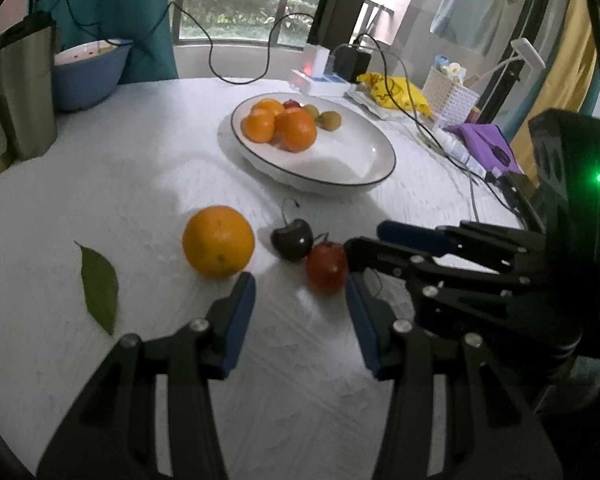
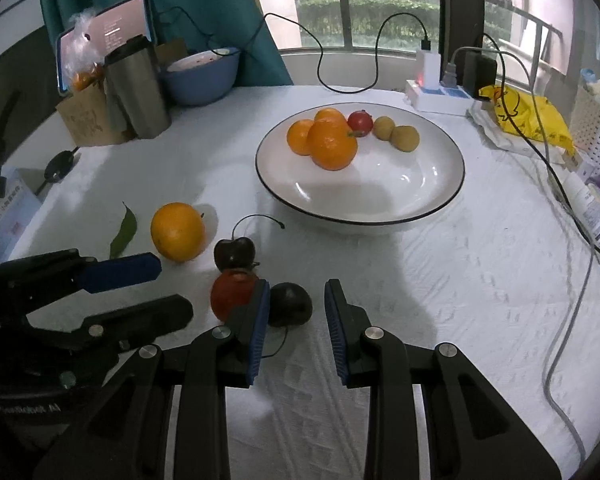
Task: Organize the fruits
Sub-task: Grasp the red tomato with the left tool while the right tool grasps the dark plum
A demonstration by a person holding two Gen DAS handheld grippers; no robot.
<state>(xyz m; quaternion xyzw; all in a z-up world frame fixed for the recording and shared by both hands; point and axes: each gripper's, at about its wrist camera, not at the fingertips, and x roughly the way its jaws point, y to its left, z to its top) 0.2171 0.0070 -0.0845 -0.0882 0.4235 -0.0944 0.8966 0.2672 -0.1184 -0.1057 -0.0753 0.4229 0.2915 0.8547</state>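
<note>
A white plate [image 1: 364, 168] [image 2: 432, 196] holds several oranges, a red fruit and two small brown fruits. On the tablecloth lie an orange [image 1: 218, 241] [image 2: 177, 231], a dark cherry [image 1: 292, 243] [image 2: 235, 253], a red fruit [image 1: 326, 267] [image 2: 232, 294] and a second dark cherry [image 2: 290, 304]. My left gripper [image 1: 300, 312] is open and empty, with the red fruit near its right finger. My right gripper [image 2: 296, 320] is open, and the second dark cherry lies between its fingertips, by the left one. The right gripper also shows in the left wrist view [image 1: 384, 252], and the left gripper in the right wrist view [image 2: 156, 284].
A green leaf [image 1: 100, 286] [image 2: 125, 232] lies left of the orange. At the back stand a steel tumbler [image 2: 138, 88], a blue bowl [image 2: 202, 74], a power strip [image 2: 436, 98] with cables, a yellow bag [image 2: 528, 116] and a white basket [image 1: 450, 96].
</note>
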